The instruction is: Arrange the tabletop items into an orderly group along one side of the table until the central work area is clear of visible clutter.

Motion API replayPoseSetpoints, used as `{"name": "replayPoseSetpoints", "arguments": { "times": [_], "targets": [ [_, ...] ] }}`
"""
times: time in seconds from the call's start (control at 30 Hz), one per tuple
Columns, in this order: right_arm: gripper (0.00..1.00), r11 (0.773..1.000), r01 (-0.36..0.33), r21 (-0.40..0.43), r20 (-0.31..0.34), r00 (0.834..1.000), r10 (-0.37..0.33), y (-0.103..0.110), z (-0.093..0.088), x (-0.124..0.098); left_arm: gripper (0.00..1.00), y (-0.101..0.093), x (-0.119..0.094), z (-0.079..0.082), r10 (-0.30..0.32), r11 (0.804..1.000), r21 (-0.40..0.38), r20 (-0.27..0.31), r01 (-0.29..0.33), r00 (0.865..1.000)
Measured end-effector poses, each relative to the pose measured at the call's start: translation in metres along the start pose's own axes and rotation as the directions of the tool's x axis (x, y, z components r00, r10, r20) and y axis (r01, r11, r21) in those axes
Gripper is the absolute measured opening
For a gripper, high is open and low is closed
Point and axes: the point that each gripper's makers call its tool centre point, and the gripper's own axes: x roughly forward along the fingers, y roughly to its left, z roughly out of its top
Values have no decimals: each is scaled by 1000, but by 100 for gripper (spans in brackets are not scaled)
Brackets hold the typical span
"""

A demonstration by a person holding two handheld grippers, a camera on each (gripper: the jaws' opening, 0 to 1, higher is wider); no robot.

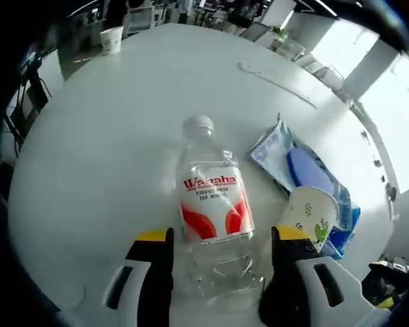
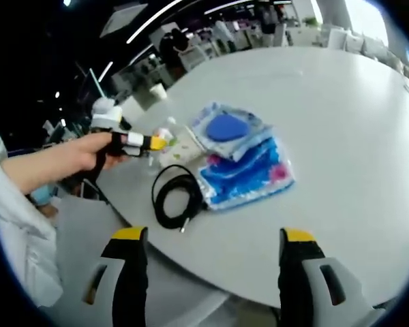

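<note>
In the left gripper view, the left gripper [image 1: 221,255] stands at the bottom centre of the frame with its two yellow-tipped jaws on either side of a clear water bottle [image 1: 213,211]. The bottle, with a red-and-white label and white cap, rises between the jaws on the white round table [image 1: 88,170]; whether the jaws actually press its sides cannot be told. Just right of the right jaw stands a patterned paper cup [image 1: 310,216], and beyond it, toward the right of the frame, lies a blue-and-white wipes packet [image 1: 293,163]. A second paper cup [image 1: 111,39] sits far off at the upper left, near the table's edge.

In the right gripper view, the right gripper [image 2: 215,262] spreads its jaws wide at the bottom of the frame, holding nothing, over the near table edge. Above it, centre frame, lie two blue packets [image 2: 242,153] overlapping each other, with a coiled black cable [image 2: 176,197] just to their left. At the left, a person's hand [image 2: 88,153] holds the other gripper by the bottle.
</note>
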Motion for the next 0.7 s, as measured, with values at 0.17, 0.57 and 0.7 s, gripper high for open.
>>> {"name": "replayPoseSetpoints", "arguments": {
  "times": [0.17, 0.57, 0.7],
  "targets": [
    [76, 1000, -5, -5, -4, 1000, 5, 2, -1, 1, 49, 2, 2, 1, 19, 999, 34, -2, -19, 1000],
    [76, 1000, -20, -20, -7, 1000, 20, 10, 3, 7, 41, 5, 2, 2, 3, 999, 37, 23, -4, 1000],
    [76, 999, -27, -32, -8, 1000, 27, 13, 7, 9, 39, 5, 1, 1, -14, 999, 34, 35, 13, 999]
  ]
}}
